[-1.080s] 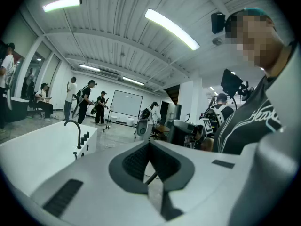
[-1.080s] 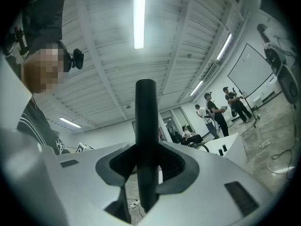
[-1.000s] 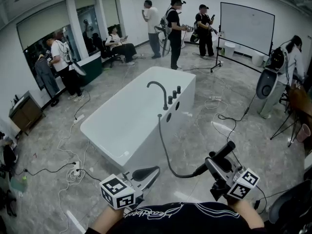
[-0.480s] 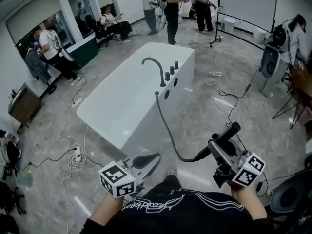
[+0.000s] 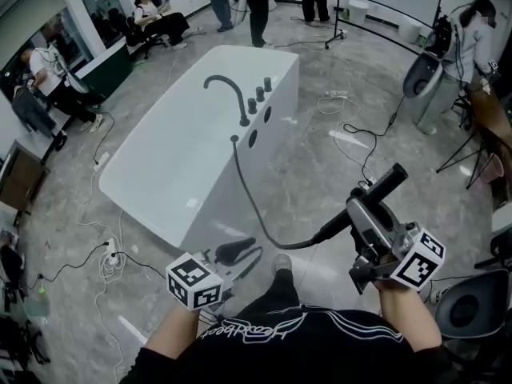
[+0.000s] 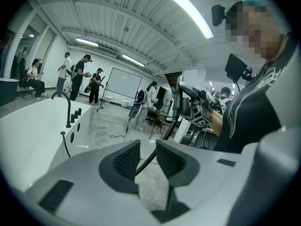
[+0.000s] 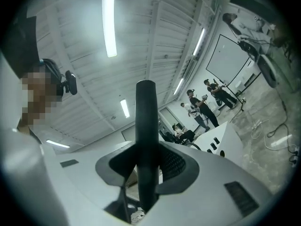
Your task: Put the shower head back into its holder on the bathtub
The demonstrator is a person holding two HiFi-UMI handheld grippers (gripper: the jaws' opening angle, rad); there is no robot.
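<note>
Your bathtub (image 5: 152, 166) showed a smooth, glossy white shell, while its faucet (image 5: 230, 94) and knobs (image 5: 256, 102) were matt black. The shower head (image 7: 146, 121) looked smooth and matt black too, and its hose (image 5: 250, 210) was dark and smooth. Your right gripper (image 7: 146, 166) had a pale grey matt plastic body with dark, finely ribbed pads (image 7: 170, 164). The floor (image 5: 320, 158) was polished grey stone-look, shiny with reflections. Your shirt (image 5: 296, 350) was black cloth.

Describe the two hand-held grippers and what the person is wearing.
The left hand-held gripper and right hand-held gripper each have a pale grey body, dark ribbed pads and a white cube with black square markers. The person wears a black top with white print.
</note>
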